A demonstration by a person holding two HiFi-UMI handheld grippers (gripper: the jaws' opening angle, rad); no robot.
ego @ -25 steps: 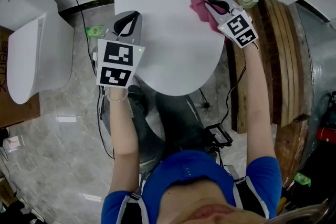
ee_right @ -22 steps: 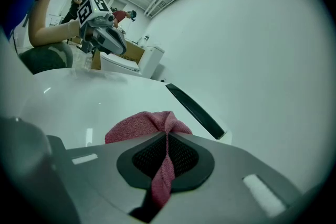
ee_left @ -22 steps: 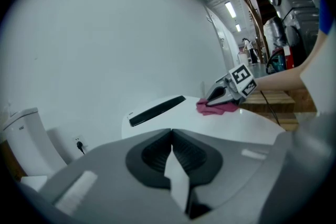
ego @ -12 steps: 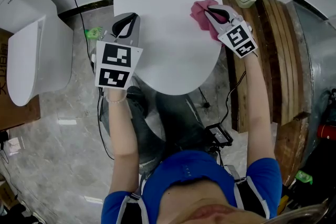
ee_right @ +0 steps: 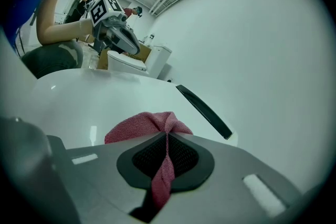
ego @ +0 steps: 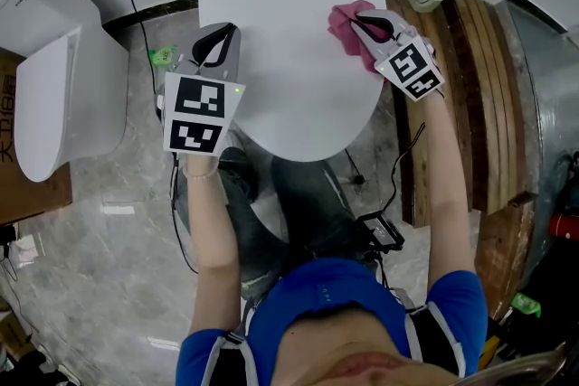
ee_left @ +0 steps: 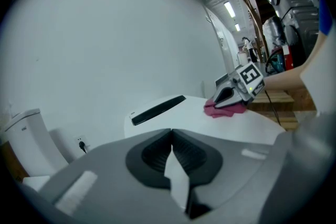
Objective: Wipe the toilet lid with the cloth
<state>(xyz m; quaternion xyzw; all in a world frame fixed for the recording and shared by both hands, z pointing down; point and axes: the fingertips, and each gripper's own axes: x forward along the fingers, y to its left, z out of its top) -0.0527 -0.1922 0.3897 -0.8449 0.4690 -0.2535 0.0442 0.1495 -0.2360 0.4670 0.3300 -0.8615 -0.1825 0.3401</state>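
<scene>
The right tool (ee_right: 167,136) is clamped on the pink cloth (ego: 342,21), which is laid on the right side of the white toilet lid (ego: 289,77). The left tool (ee_left: 171,132) is held at the lid's left edge, jaws together with nothing gripped.

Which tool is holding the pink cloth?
The right tool: its jaws pinch the pink cloth on the toilet lid. The left tool is shut on nothing.

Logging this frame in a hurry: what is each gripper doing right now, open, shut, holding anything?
Left gripper: shut, holding nothing.
Right gripper: shut on the crumpled pink terry cloth, which lies on the white oval toilet lid.
</scene>
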